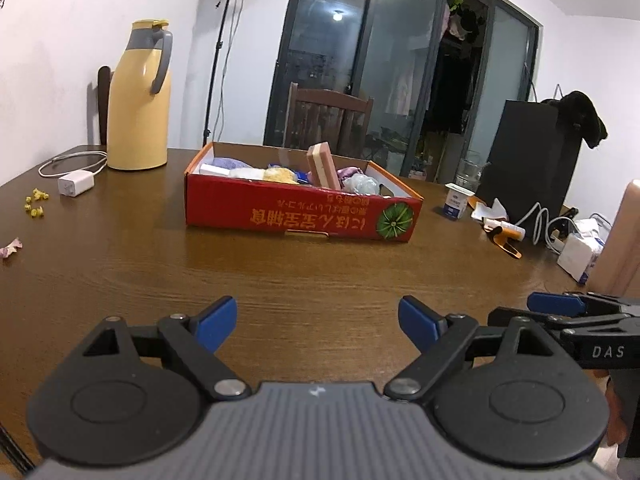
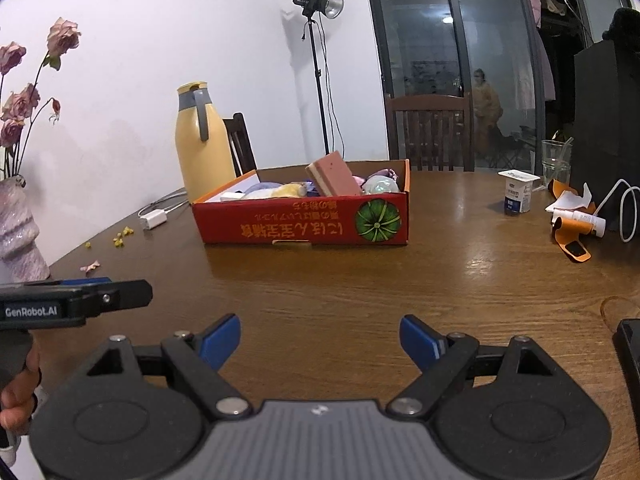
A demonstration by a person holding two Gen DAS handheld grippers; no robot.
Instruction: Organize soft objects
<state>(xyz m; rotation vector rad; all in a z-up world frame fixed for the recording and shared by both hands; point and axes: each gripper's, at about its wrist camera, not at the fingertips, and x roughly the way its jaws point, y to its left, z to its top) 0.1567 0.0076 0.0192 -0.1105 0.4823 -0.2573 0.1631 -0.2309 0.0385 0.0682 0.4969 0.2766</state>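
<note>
While hidden elsewhere, vase (image 2: pixel 18 232), right view

"DAS" in white on the black body of the right gripper (image 1: pixel 576 308), right edge of left wrist view | "GenRobot.AI" on the left gripper (image 2: pixel 80 292), left edge of right wrist view | red box (image 2: pixel 304 224): yellow print upside down, unreadable

Wooden table (image 1: pixel 320 272) — red box (image 1: pixel 280 216), yellow jug (image 1: pixel 138 120); charger (image 1: pixel 76 184), yogurt cup (image 2: pixel 518 192)

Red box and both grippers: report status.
Left gripper open, empty. Right gripper open, empty. Red box holds the soft things, pink sponge upright. Bare table between.
</note>
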